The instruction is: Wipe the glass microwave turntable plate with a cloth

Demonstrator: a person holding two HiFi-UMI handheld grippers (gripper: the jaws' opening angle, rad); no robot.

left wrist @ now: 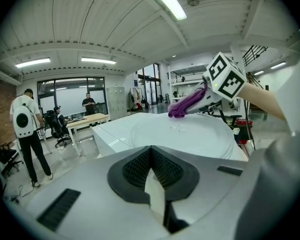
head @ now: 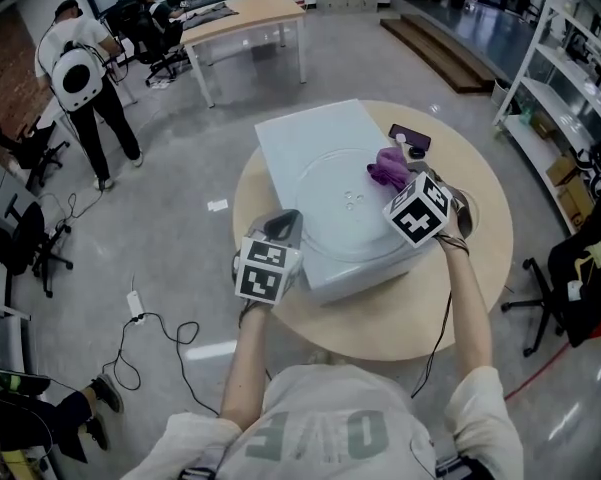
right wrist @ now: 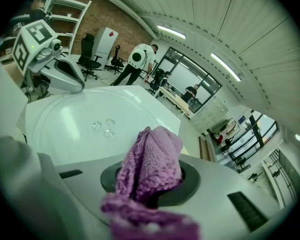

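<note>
The clear glass turntable plate (head: 345, 223) (left wrist: 199, 134) (right wrist: 65, 119) lies flat on a white appliance (head: 290, 138) on the round wooden table (head: 420, 308). My right gripper (head: 400, 176) (right wrist: 150, 184) is shut on a purple knitted cloth (head: 387, 166) (left wrist: 185, 105) (right wrist: 152, 161), which hangs over the plate's far right part. My left gripper (head: 285, 223) (left wrist: 150, 156) sits at the plate's near left edge with its dark pads together and nothing visibly held. The plate's rim under the left gripper is hidden.
A dark phone (head: 409, 136) lies on the table behind the cloth. A person with a white backpack (head: 80, 78) stands at the far left by office chairs. A wooden desk (head: 245, 13) is behind, metal shelves (head: 570, 88) at right, cables (head: 150, 328) on the floor.
</note>
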